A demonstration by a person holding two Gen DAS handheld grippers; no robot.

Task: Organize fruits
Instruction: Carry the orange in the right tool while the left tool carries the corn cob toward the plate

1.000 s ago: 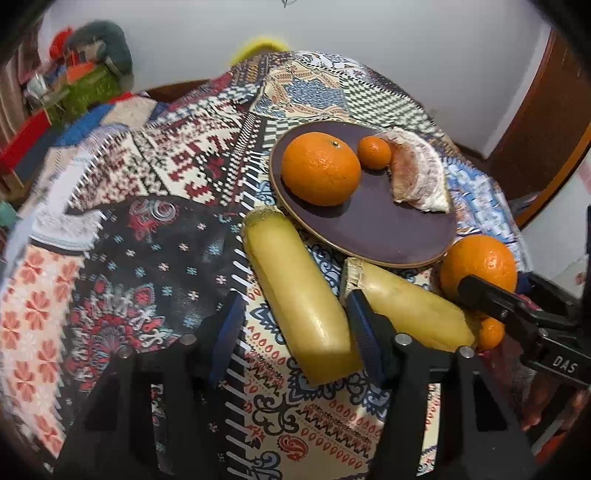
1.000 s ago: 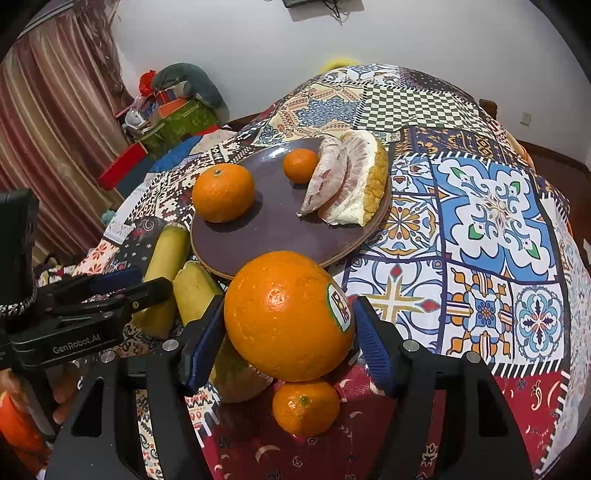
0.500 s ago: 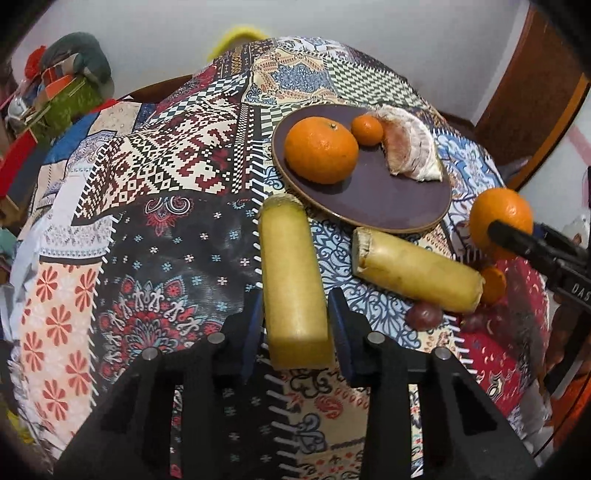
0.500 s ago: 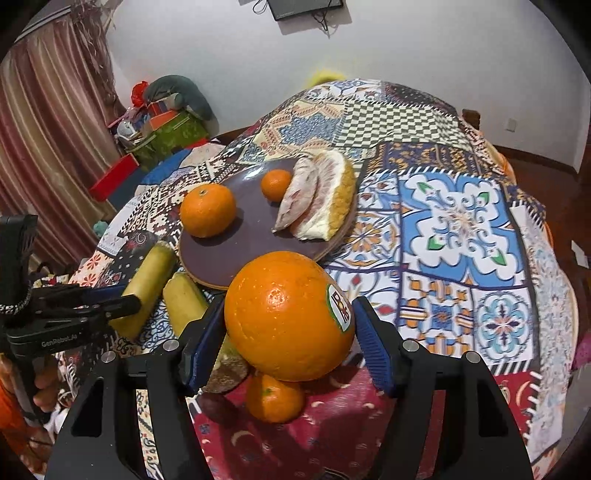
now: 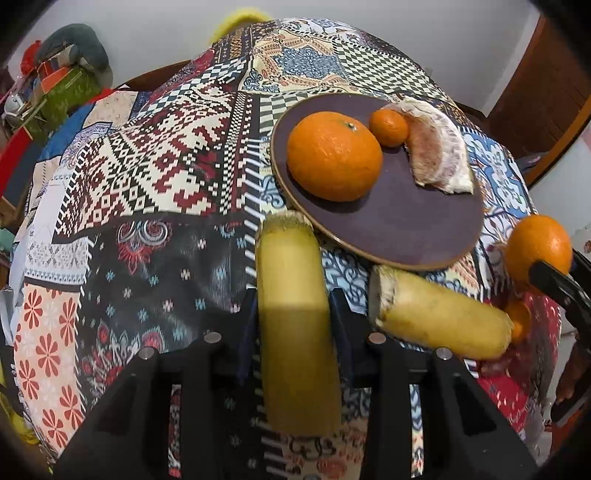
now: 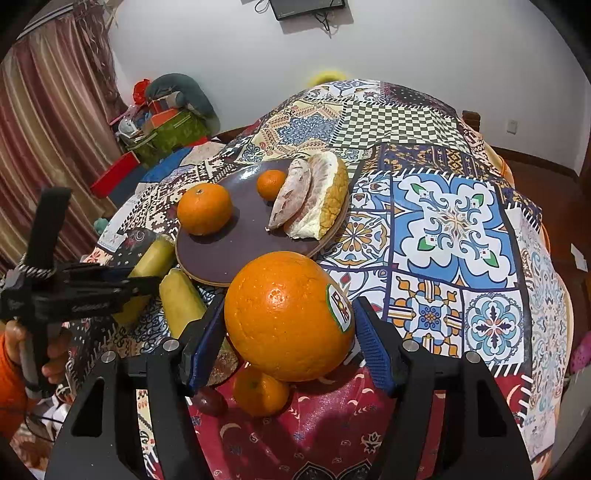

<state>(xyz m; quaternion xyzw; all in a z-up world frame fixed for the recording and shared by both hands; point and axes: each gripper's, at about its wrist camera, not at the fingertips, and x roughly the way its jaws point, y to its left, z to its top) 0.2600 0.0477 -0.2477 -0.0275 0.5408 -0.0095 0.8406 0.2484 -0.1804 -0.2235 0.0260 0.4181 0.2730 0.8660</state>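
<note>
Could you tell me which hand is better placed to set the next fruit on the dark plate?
Right, probably. The right gripper holds the big orange lifted near the plate; the left gripper has only clamped the yellow stalk.

A lived-in home room — a patchwork tablecloth (image 6: 443, 229) covers the counter, striped curtains (image 6: 48, 122) hang at the left, household clutter (image 6: 162, 118) piles against the white wall — a small screen (image 6: 306, 7) mounted above.

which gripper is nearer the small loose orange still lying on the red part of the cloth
Right. The right gripper holds the big orange just above the small orange; the left gripper is farther off, clamped on a yellow piece.
</note>
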